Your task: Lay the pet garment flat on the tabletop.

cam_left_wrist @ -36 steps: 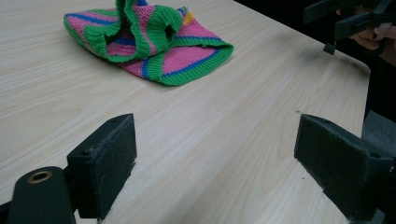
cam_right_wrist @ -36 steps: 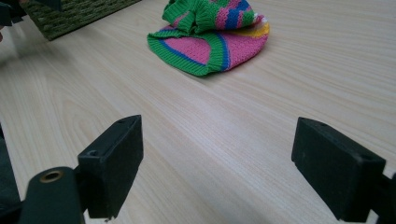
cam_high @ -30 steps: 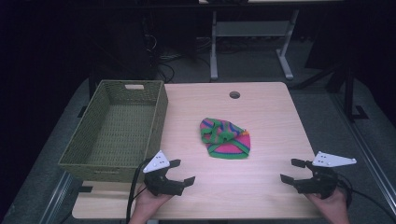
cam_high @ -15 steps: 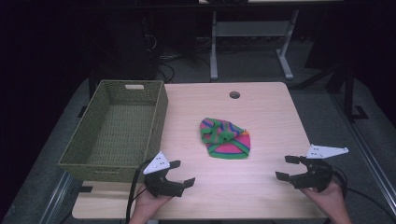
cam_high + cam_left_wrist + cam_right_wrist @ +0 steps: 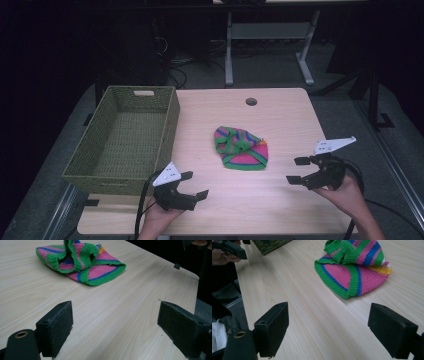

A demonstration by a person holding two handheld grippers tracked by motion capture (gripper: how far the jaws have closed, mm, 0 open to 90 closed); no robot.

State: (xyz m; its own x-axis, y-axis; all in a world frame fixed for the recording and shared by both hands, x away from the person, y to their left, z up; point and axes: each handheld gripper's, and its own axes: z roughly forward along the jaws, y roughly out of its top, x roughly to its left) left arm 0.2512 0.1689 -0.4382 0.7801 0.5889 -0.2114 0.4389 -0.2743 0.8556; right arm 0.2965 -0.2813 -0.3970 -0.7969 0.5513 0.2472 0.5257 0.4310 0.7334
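Note:
A crumpled knitted garment in pink, green and blue stripes lies in the middle of the wooden table. It also fills the top of the left gripper view and of the right gripper view. My left gripper rests near the front edge, left of the garment, open and empty. My right gripper hovers to the garment's right, open with nothing between its pads.
A green woven basket stands empty along the table's left side. A round cable hole sits near the far edge. Beyond the table a metal frame stands on the dark floor.
My right gripper has moved left and a little forward, toward the garment. The left gripper and the garment have stayed put.

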